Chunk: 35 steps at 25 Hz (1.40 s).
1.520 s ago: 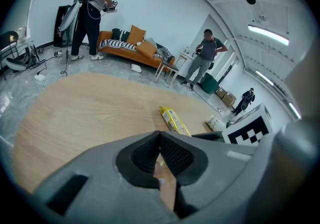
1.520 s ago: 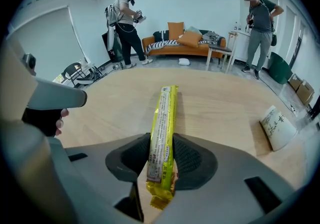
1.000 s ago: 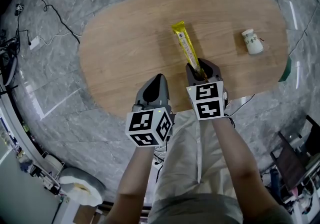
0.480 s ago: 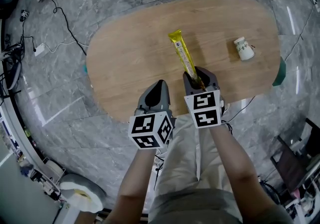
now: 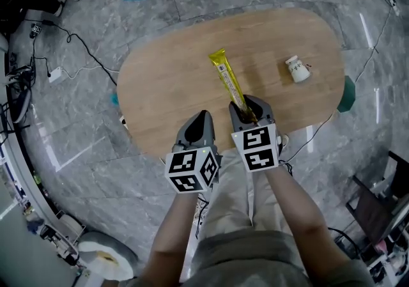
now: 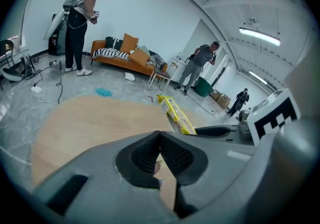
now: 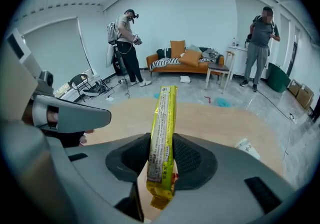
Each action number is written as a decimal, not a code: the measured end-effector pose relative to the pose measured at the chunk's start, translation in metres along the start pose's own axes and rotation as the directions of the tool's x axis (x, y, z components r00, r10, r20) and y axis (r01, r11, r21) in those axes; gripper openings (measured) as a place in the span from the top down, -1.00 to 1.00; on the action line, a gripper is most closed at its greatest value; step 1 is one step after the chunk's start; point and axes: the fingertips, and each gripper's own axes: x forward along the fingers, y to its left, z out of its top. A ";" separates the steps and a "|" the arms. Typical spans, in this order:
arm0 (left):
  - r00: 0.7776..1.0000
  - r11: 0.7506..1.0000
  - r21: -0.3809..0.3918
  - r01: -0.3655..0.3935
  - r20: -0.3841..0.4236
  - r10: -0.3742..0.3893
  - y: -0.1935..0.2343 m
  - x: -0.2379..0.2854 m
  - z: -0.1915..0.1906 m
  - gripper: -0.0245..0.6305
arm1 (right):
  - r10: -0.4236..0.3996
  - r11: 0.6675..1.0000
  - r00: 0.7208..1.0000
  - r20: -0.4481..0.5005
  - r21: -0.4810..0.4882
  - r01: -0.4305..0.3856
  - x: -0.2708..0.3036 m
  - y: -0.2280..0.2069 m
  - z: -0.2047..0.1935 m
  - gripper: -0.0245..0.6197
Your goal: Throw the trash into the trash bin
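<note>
In the head view a long yellow packet (image 5: 225, 77) is gripped at its near end by the right claw (image 5: 246, 105) over the oval wooden table (image 5: 166, 68). Its long axis runs away from the person and a little to the left, with the far end pointing out across the table top. A dark strip of print runs along the packet, too small to read. The left claw (image 5: 203, 116) hangs just beside the right one at the table's near edge, with its tips together. A small white crumpled thing (image 5: 297, 69) lies well apart to the right; its dark marks cannot be read. In the left gripper view the left claw (image 6: 160, 137) has its pads meeting at the tips with nothing between them, and the yellow packet (image 6: 176, 114) juts out over the table (image 6: 90, 118) from the right. In the right gripper view the right claw (image 7: 161, 160) is clamped on the packet (image 7: 163, 138), which stands edge-on between the pads and points straight ahead along them. Fine lines of print cover its side, none legible. The white thing (image 7: 248, 148) lies on the table (image 7: 210, 118) to the right.
</note>
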 end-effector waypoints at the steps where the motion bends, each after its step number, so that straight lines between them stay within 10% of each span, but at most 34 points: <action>1: 1.000 1.000 0.006 0.004 0.001 -0.004 -0.003 -0.003 0.003 0.93 | -0.001 1.000 1.000 0.005 -0.005 0.001 -0.005 0.000 0.004 0.50; 35: 0.984 0.958 0.226 0.178 -0.010 -0.181 -0.116 -0.081 0.069 0.93 | -0.127 0.992 0.983 0.135 0.016 0.126 -0.171 -0.019 0.062 0.50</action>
